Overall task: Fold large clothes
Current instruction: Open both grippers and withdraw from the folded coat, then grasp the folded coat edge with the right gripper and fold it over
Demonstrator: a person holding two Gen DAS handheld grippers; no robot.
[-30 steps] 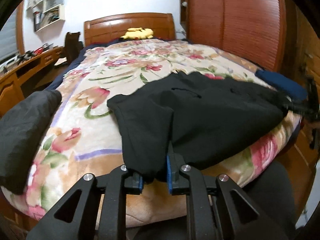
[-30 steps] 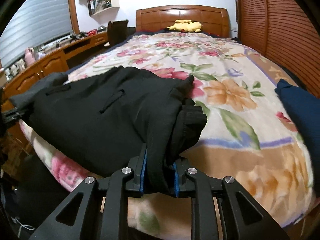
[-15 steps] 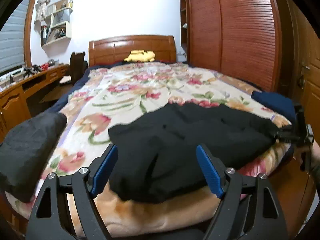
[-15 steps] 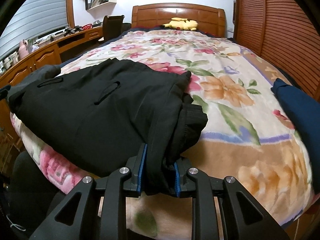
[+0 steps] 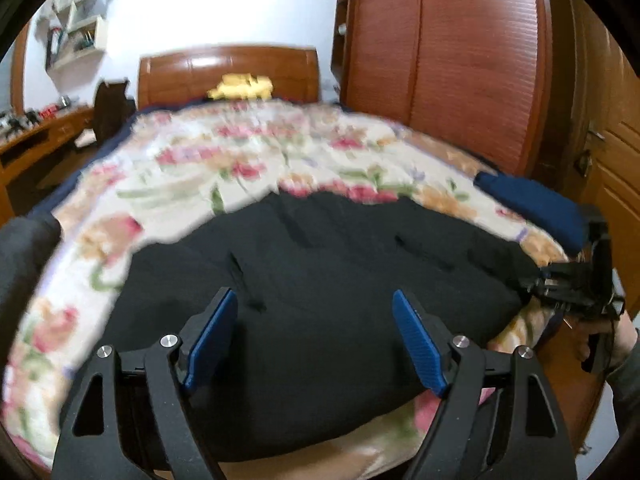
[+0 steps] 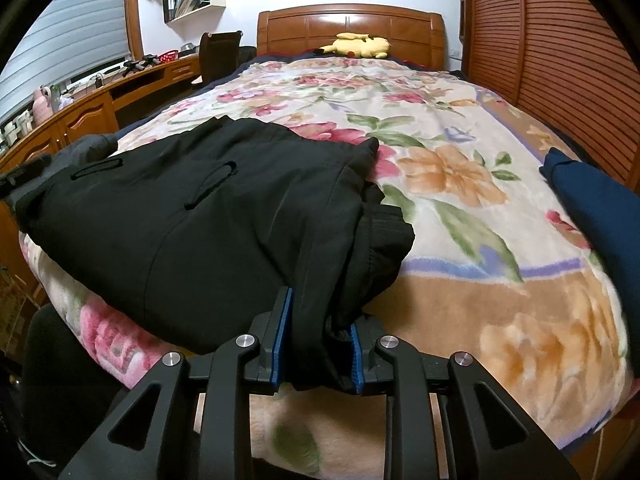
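The black garment lies folded across the near end of the bed, on a floral blanket, with its lower edge hanging a little over the foot of the bed. The right tongs are closed on a thick bunch of the cloth at the right corner of the garment; the blue pads press on it from both sides. In the left wrist view the same garment fills the middle, and the left tongs stand wide above its near edge. Their jaws are closing slightly at this moment, but the pads do not touch the cloth, which lies below and between them.

Around the garment: a dark blue folded cloth sits at the right edge of the bed, well apart from the black one. A grey garment lies on the left edge. A yellow plush toy rests at the wooden headboard. A long wooden table runs along the left wall, and a slatted wardrobe stands to the right. This left view is blurred.
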